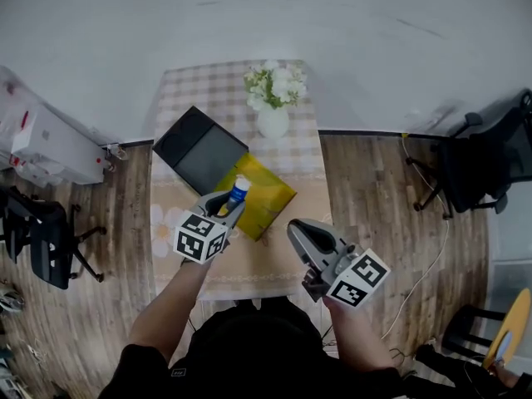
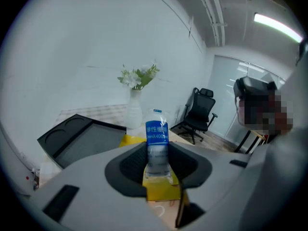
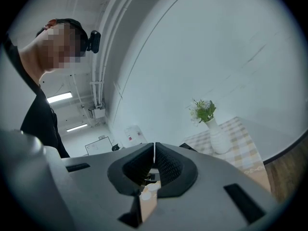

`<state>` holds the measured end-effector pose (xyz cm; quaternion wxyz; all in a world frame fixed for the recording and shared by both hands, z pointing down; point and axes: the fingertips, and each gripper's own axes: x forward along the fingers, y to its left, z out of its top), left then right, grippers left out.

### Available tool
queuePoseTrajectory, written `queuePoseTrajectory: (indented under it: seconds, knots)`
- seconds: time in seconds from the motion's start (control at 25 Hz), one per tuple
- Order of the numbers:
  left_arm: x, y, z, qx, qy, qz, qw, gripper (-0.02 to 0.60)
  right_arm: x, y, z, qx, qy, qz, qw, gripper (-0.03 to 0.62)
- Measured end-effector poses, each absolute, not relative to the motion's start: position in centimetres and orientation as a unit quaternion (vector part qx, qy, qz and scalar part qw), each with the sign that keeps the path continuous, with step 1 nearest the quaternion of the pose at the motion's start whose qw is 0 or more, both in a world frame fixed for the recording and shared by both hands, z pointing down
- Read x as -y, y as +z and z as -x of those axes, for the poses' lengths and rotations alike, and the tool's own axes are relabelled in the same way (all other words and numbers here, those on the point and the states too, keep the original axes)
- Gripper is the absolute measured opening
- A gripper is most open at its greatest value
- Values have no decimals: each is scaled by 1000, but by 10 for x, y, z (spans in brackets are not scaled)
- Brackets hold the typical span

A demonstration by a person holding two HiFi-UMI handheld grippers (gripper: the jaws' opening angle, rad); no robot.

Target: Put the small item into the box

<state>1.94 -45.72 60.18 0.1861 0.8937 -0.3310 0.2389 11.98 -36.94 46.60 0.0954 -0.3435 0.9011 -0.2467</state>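
Note:
My left gripper is shut on a small clear bottle with a blue label and white cap. In the left gripper view the bottle stands upright between the jaws, held above a yellow packet on the table. The open dark box lies beyond it at the table's left, seen again as the box with its lid raised. My right gripper hangs over the table's near right corner, jaws closed together with nothing in them.
A white vase of flowers stands at the far middle of the checked table. A white machine sits at the left. Black office chairs stand on the wooden floor at the right and left.

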Motion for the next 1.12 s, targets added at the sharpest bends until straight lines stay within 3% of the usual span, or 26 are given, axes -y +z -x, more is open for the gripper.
queuePoseTrajectory:
  seconds: [0.28,1.12]
  knots:
    - [460,650,-36,296,310,-881,198,141,378,472,-128,-901,-253,340,94,38]
    - [477,694,-37,308,363,-851,221,153,375,493,-140,-891,-284,340,103,38]
